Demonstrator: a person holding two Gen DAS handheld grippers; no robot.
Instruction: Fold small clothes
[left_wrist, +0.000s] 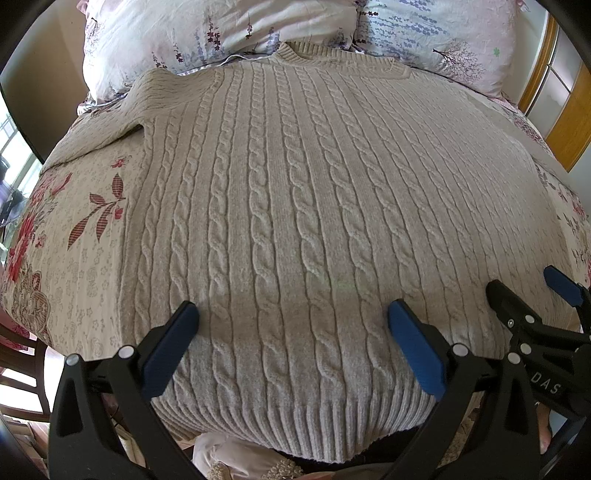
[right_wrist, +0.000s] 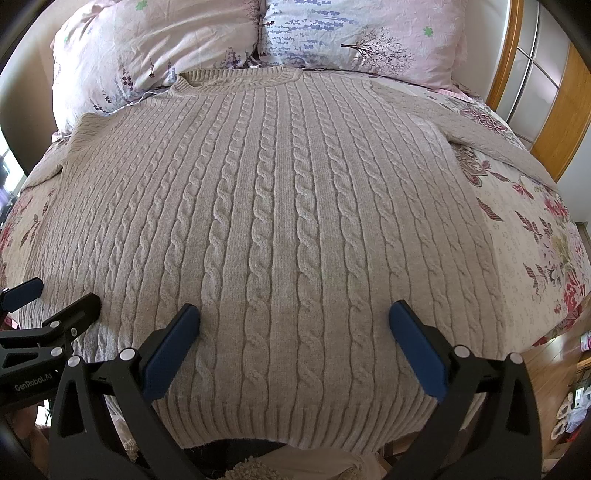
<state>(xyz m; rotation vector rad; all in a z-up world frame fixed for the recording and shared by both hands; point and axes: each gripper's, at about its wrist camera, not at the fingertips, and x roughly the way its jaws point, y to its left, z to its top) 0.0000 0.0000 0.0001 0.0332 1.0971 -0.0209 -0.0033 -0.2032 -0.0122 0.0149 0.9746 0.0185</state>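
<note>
From the left wrist, the left gripper (left_wrist: 293, 314) hangs with fingers spread wide over the beige cable-knit sweater (left_wrist: 295, 206), lying flat on the floral bedspread (left_wrist: 81, 236); "DAS" shows on the right gripper (left_wrist: 524, 291).

From the right wrist, the right gripper (right_wrist: 294, 315) is equally spread above the sweater's hem, gripping nothing; the left gripper's body reads "GenRobot.AI".

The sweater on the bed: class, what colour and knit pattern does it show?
Beige sweater, vertical cable-knit columns with a ribbed hem; clearest in the right wrist view.
</note>
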